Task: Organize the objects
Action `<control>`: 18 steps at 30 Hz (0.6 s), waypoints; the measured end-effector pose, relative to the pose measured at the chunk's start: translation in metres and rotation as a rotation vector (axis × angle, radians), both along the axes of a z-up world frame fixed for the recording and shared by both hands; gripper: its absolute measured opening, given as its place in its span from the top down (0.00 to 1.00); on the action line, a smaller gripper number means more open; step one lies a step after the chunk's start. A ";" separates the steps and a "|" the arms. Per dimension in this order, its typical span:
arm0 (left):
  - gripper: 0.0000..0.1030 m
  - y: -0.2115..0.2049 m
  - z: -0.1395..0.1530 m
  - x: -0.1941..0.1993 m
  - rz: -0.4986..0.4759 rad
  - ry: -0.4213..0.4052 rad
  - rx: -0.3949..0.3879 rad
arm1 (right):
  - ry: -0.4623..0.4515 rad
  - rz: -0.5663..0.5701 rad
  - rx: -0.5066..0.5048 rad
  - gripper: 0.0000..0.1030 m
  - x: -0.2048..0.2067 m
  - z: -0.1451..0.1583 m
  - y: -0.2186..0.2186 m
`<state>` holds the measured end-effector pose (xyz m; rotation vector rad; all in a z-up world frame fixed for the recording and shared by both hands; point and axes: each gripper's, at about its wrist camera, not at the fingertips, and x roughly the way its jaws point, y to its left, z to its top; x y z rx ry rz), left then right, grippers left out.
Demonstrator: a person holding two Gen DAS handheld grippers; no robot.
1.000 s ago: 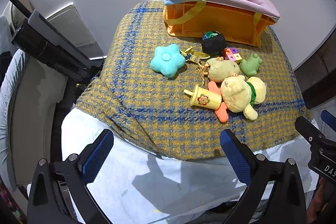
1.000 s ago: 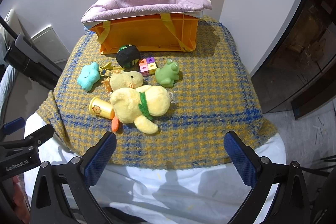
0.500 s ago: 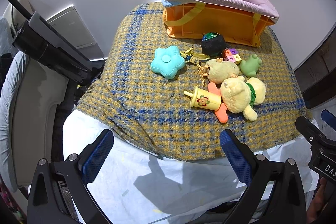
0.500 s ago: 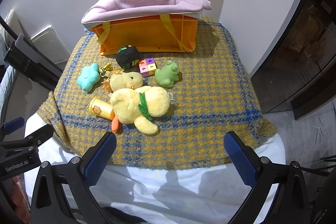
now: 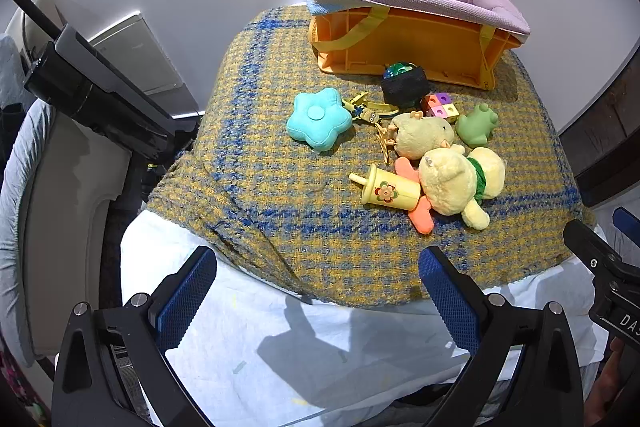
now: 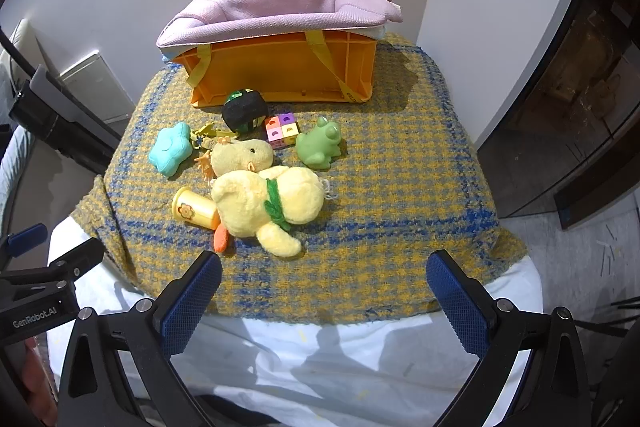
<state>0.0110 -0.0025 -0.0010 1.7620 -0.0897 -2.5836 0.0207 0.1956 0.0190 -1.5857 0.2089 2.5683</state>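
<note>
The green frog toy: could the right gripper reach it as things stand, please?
Probably yes. The right gripper is open and empty, and the green frog toy sits at the pile's right edge with bare blanket in front.

Ahead of both open tongs, toys lie clustered on the plaid cloth. Nearest, a yellow plush (image 6: 272, 203) with a green scarf lies on its side, touching a tipped yellow cup (image 6: 192, 211). Beyond it lie a smaller plush (image 6: 242, 157), a green frog (image 6: 319, 145), coloured cubes (image 6: 281, 131), a black ball (image 6: 244, 111) and, leftward, a teal star (image 5: 319, 117). Farthest stands the orange crate (image 6: 280, 73), pink cushion (image 6: 276, 7) on top.
</note>
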 end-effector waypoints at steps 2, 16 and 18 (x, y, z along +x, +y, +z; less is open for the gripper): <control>0.00 0.000 0.000 0.000 0.001 -0.001 0.000 | 0.000 0.000 -0.002 0.00 0.000 0.000 0.000; 0.00 -0.001 0.000 0.000 -0.010 0.012 -0.001 | 0.000 -0.004 -0.009 0.00 0.000 -0.002 0.001; 0.00 0.000 0.001 0.000 -0.015 0.018 -0.001 | 0.001 -0.003 -0.010 0.00 0.000 -0.002 0.000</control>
